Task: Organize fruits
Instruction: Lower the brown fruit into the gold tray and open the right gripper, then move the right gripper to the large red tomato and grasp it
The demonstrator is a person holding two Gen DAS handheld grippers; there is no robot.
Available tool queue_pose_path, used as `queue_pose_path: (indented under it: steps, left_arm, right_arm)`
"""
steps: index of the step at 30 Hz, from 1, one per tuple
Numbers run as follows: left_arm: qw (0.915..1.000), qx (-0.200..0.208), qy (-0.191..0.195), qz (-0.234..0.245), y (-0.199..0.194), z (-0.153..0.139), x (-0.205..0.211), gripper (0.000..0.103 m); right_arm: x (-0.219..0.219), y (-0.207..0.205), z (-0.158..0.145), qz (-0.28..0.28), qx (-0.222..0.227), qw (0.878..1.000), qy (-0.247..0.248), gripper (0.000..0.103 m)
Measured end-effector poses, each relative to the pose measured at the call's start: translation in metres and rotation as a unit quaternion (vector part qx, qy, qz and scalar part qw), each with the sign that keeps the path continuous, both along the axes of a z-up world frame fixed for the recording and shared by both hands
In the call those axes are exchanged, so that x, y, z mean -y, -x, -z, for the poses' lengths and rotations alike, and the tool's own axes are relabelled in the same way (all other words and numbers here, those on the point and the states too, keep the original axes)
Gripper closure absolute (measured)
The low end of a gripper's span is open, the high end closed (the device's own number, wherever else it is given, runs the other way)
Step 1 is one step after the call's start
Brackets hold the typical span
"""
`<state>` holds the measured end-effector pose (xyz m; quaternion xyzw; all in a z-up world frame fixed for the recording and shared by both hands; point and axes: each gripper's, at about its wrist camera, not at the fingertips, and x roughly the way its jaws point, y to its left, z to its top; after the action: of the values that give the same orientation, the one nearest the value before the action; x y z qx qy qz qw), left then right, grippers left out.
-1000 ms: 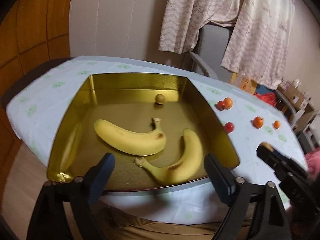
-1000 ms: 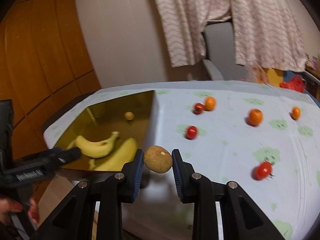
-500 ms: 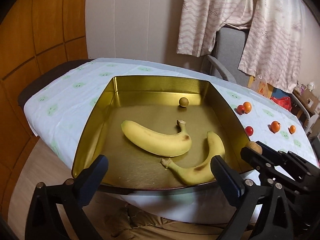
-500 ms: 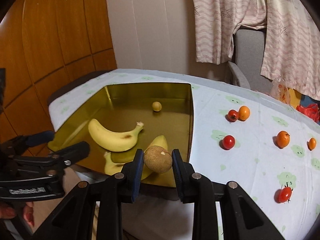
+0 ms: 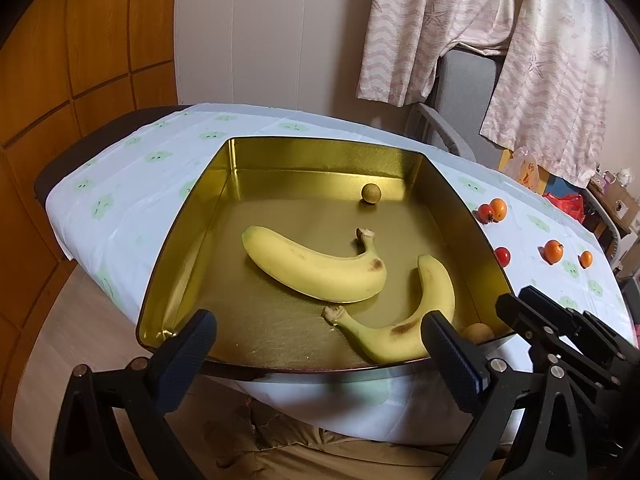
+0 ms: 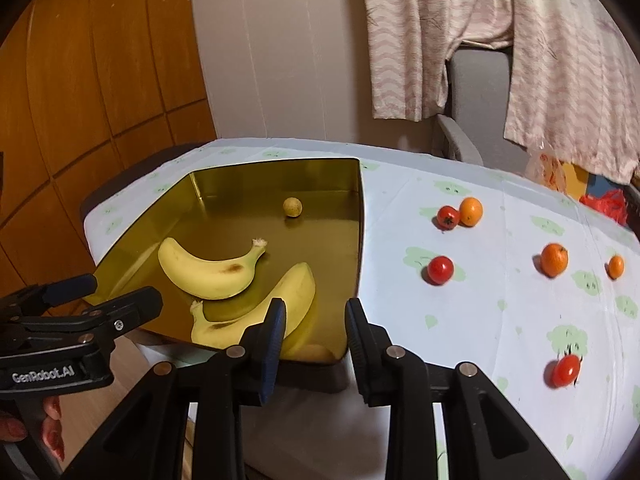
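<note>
Both jaws gape; brown fruit (image 5: 478, 332) lies in gold tin (image 5: 304, 152).

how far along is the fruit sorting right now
Done: two bananas and two small brown fruits lie in the gold tin. In hand: nothing; the right gripper and left gripper are both open and empty. Left: three red tomatoes and three small oranges sit on the tablecloth.
</note>
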<state>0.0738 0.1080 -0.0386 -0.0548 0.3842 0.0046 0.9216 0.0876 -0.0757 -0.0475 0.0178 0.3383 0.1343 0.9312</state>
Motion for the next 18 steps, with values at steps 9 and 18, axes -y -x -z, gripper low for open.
queue_pose_path:
  steps: [9, 18]
  left_arm:
    - [0.9998, 0.001, 0.005, 0.018, 0.003, 0.002, 0.009, 0.000]
    - [0.9981, 0.008, 0.030, 0.054, 0.010, -0.003, 0.022, 0.000]
  right_arm:
    - [0.026, 0.016, -0.003, 0.031, 0.004, 0.999, -0.032, 0.072]
    - [0.056, 0.022, 0.002, 0.071, -0.012, 0.996, -0.051, 0.072]
